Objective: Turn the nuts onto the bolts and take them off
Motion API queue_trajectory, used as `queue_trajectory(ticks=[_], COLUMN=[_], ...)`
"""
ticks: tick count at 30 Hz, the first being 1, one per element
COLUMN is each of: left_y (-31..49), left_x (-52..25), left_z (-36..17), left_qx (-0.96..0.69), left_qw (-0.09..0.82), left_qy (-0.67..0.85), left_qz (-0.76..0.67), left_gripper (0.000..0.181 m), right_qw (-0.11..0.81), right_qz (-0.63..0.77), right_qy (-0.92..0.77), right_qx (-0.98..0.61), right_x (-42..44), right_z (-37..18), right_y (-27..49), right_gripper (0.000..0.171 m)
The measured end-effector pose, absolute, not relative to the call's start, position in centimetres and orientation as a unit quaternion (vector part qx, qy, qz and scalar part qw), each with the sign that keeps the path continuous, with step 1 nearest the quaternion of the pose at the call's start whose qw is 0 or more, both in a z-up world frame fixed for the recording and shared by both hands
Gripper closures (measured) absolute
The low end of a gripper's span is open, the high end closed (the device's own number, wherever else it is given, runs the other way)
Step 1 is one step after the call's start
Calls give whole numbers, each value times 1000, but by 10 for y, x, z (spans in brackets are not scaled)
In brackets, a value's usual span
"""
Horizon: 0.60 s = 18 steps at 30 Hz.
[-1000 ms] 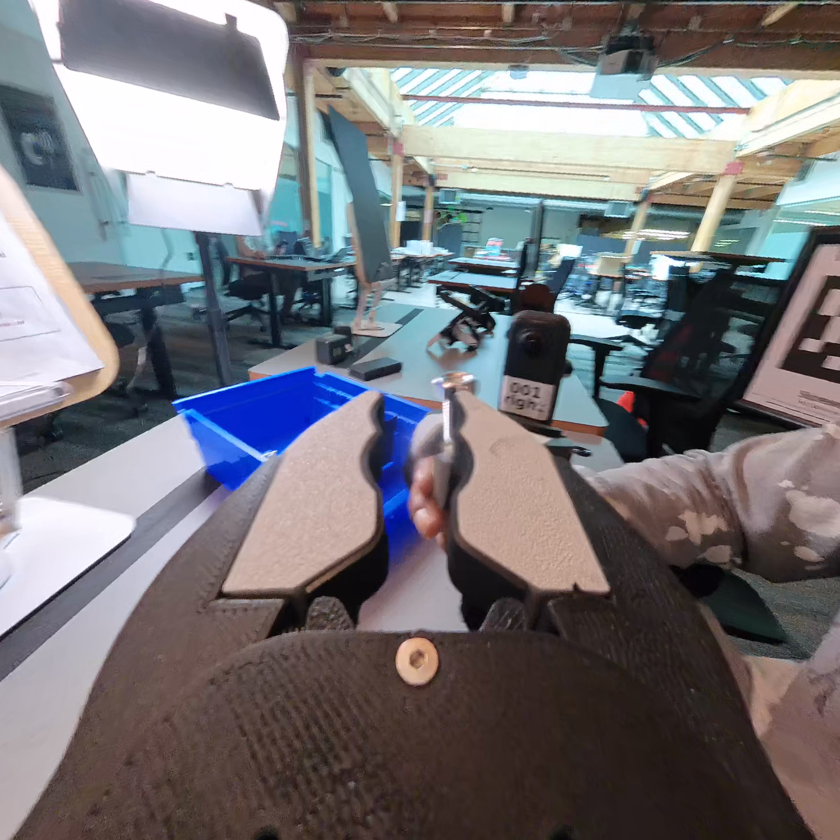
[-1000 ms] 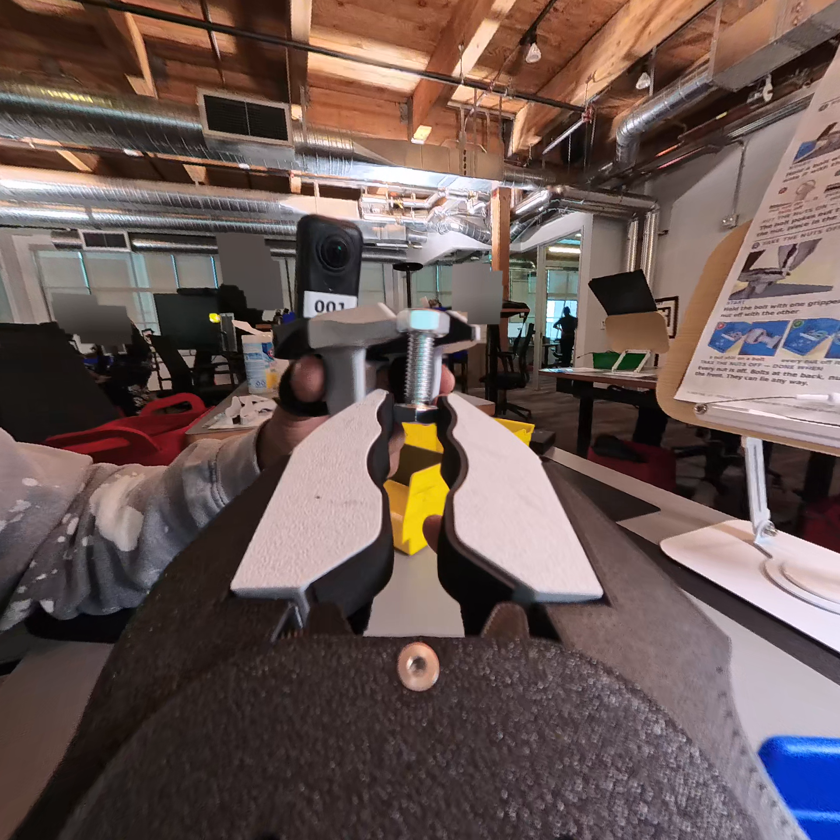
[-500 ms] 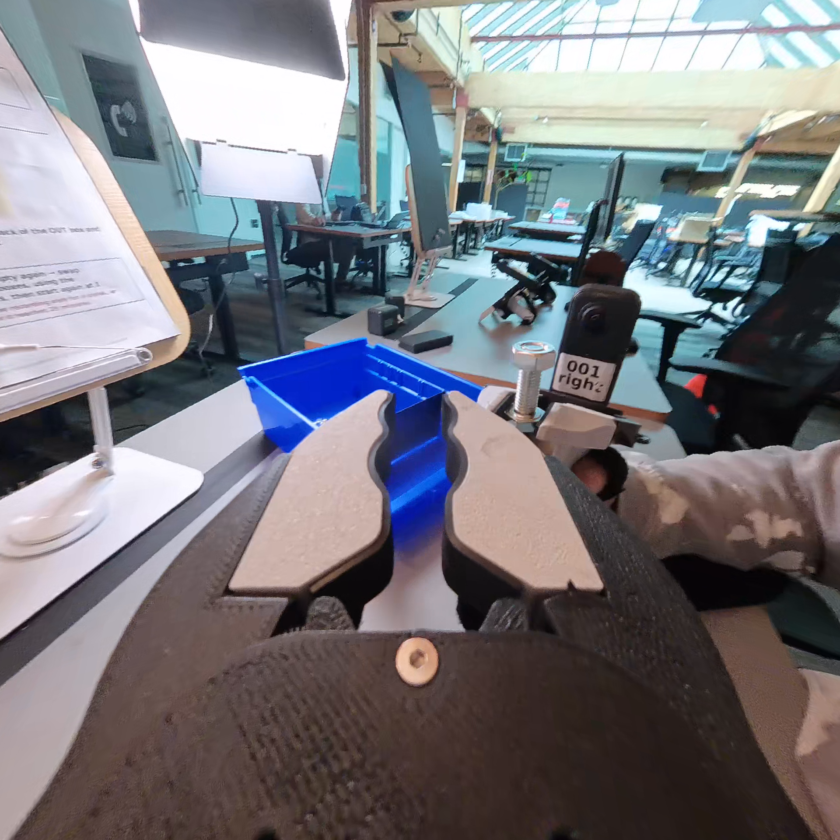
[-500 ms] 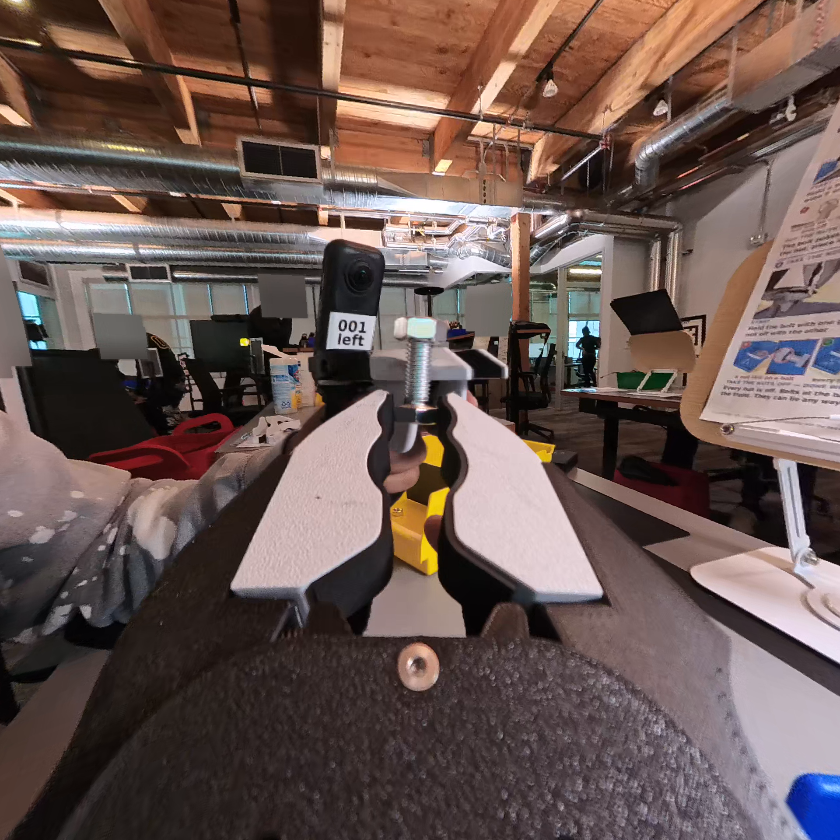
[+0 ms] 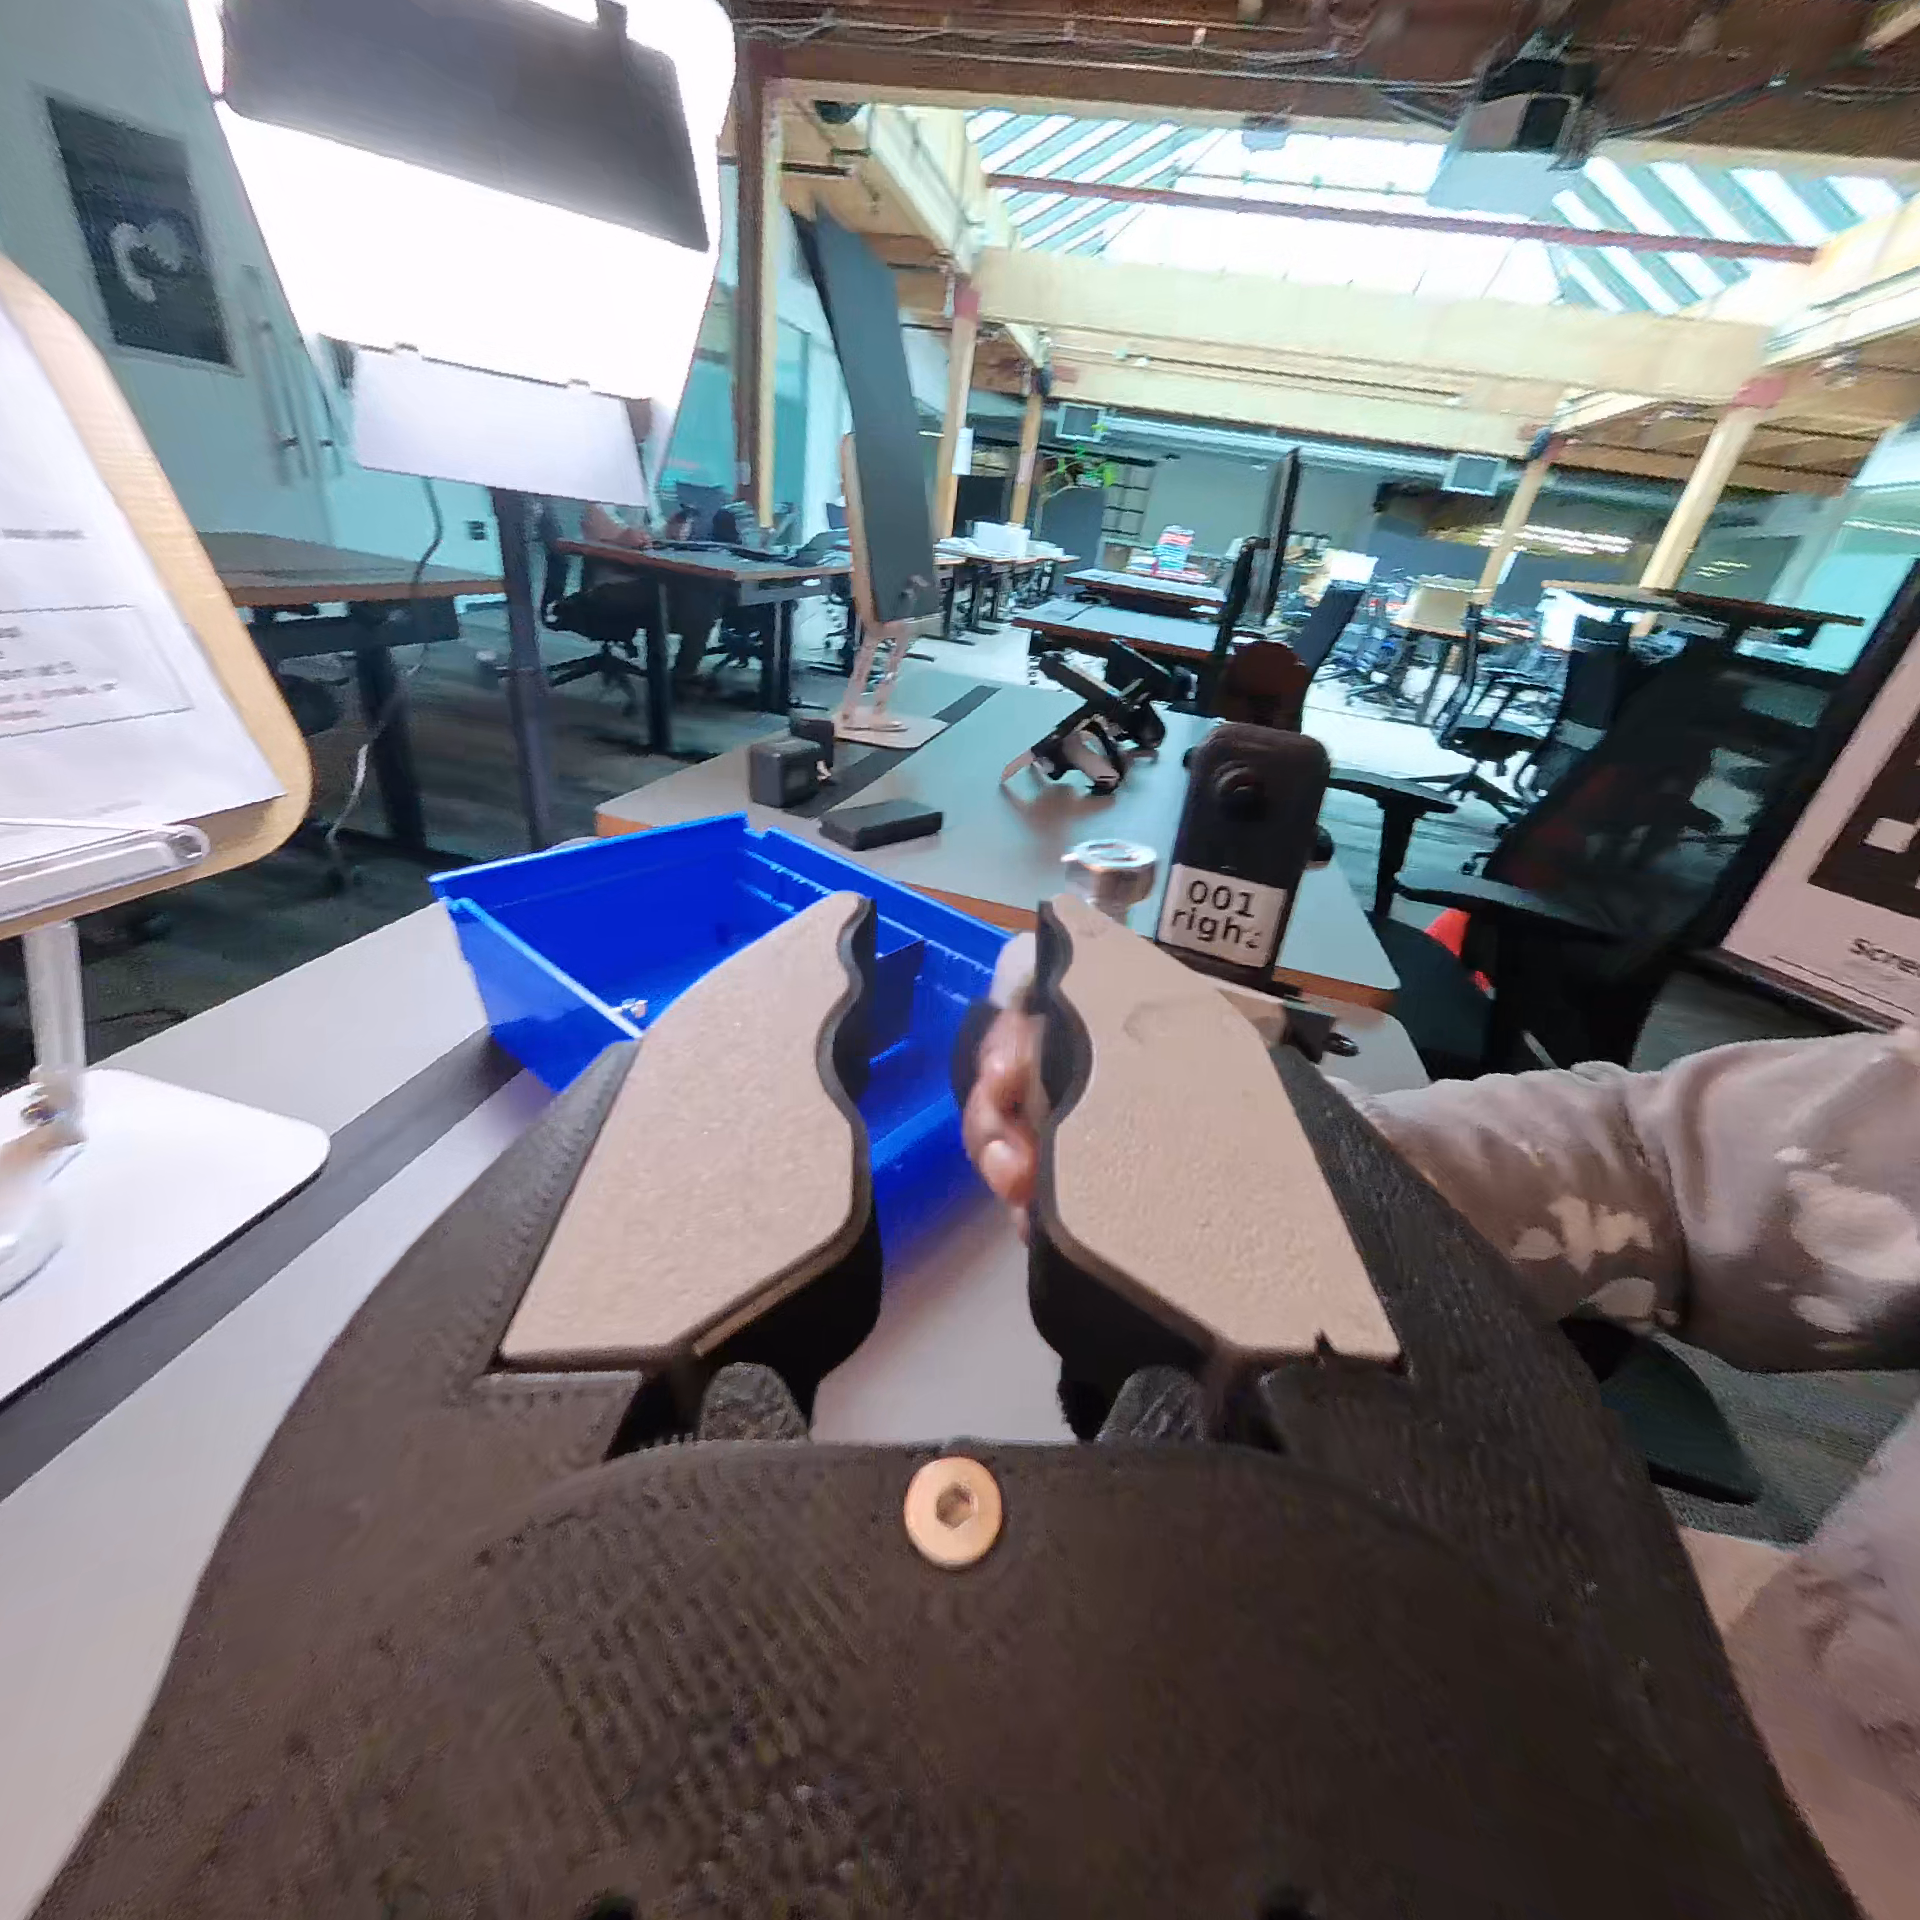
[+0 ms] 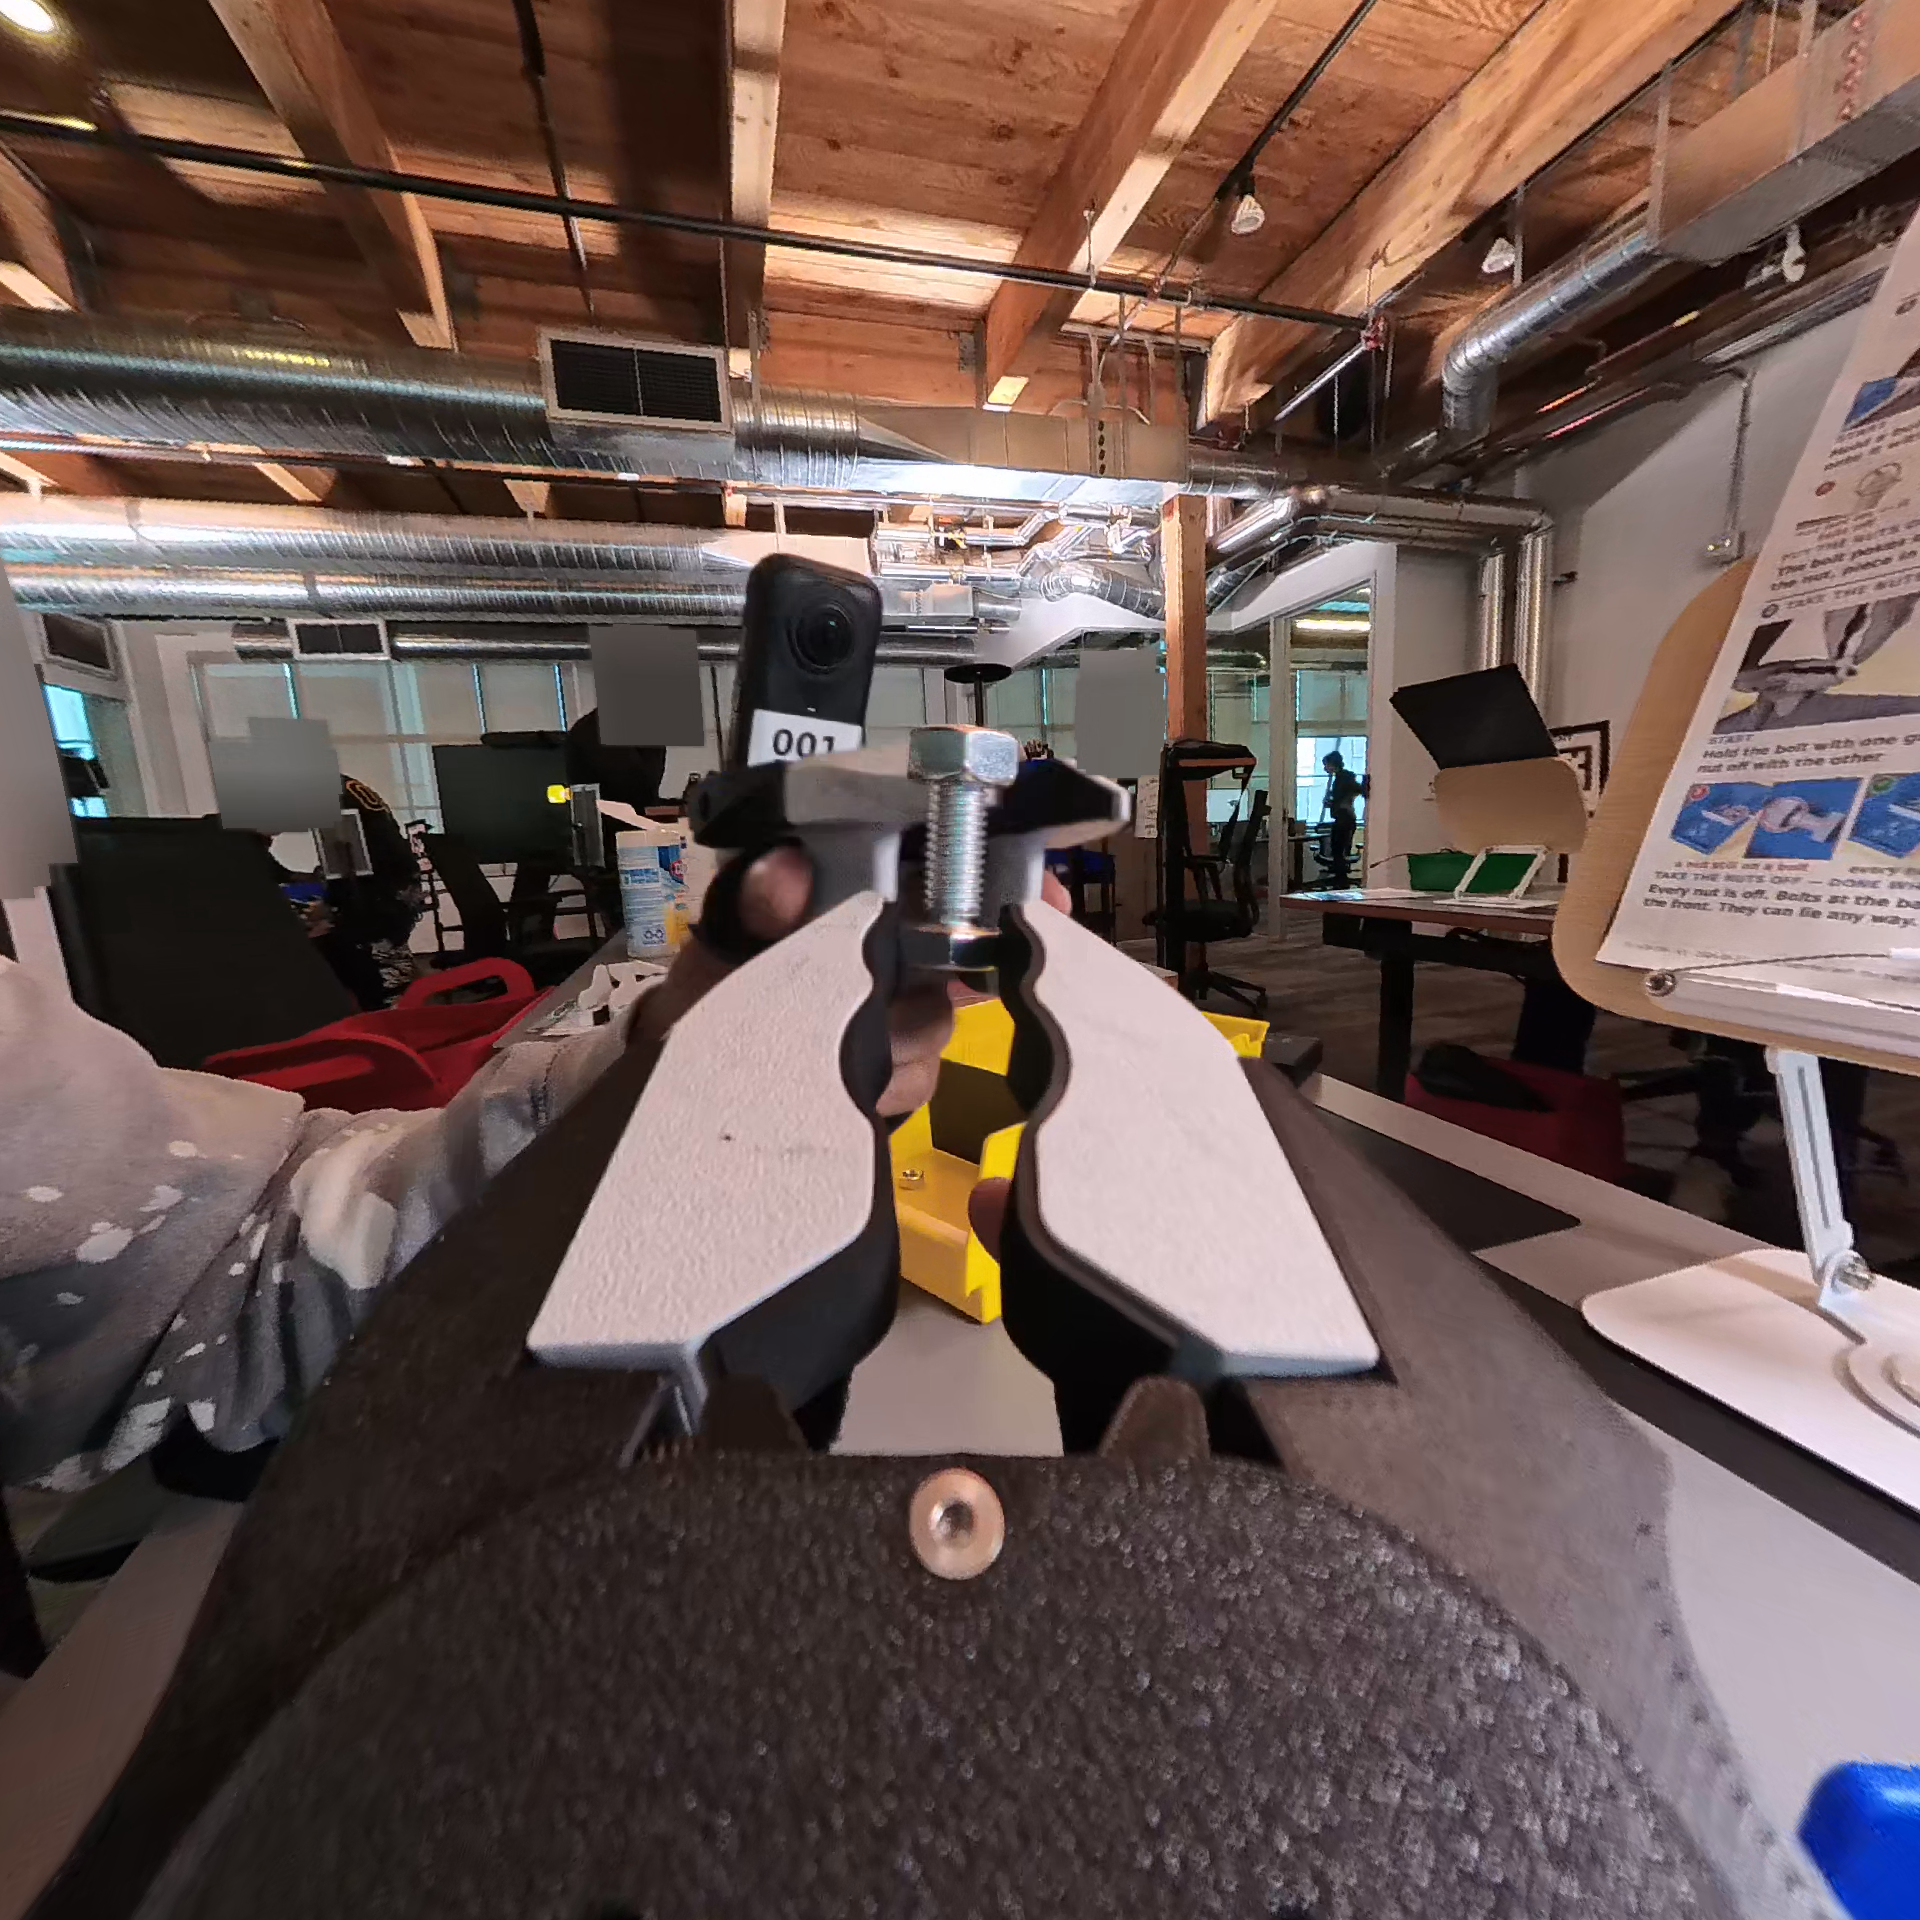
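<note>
In the right wrist view my right gripper (image 6: pixel 949 940) is shut on a steel nut (image 6: pixel 951 951). The nut sits low on a silver bolt (image 6: pixel 961 831) that stands upright, head on top. My left gripper (image 6: pixel 956 805) faces it from behind, its fingers (image 6: pixel 842 805) spread to either side of the bolt's shank. In the left wrist view my left gripper (image 5: pixel 951 920) is open with nothing between the pads. The bolt's head (image 5: pixel 1110 862) shows just past the right finger's tip. A hand (image 5: pixel 997 1101) shows through the gap.
A blue bin (image 5: pixel 675 935) stands on the grey table (image 5: pixel 312 1018) ahead of the left gripper. A yellow bin (image 6: pixel 956 1205) with a small nut in it lies beyond the right gripper. An instruction sheet on a stand (image 6: pixel 1787 831) is at the table's edge. My left and right fingertips are right by each other.
The left gripper swung away from the bolt half a second ago and has come back beside it, still open. The right gripper has kept its hold on the nut.
</note>
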<state>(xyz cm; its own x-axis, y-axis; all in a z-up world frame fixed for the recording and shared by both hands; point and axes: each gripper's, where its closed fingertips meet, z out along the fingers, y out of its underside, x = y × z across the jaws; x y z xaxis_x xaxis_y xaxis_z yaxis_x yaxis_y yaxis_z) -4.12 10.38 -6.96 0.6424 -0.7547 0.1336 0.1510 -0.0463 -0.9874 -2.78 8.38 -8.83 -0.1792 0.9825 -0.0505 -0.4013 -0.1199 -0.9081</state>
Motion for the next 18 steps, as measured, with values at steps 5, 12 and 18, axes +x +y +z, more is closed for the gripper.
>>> queue_trajectory(ticks=[5, 12, 18], left_y=[97, 103, 99], left_x=[-25, -40, -28], left_z=[-70, -71, -72], left_qx=[-630, -641, -638], left_qw=[631, 638, 627], left_qy=[255, 235, 246], left_qz=[-373, -356, -373], left_gripper=[147, 151, 157], right_qw=[528, 527, 524], right_qz=[646, 654, 653], right_qy=[-404, -402, -401], right_qx=[-374, -365, -372], right_x=[-32, -28, -31], right_z=[-94, -90, -93], right_y=[85, 84, 83], right_gripper=[152, 152, 152])
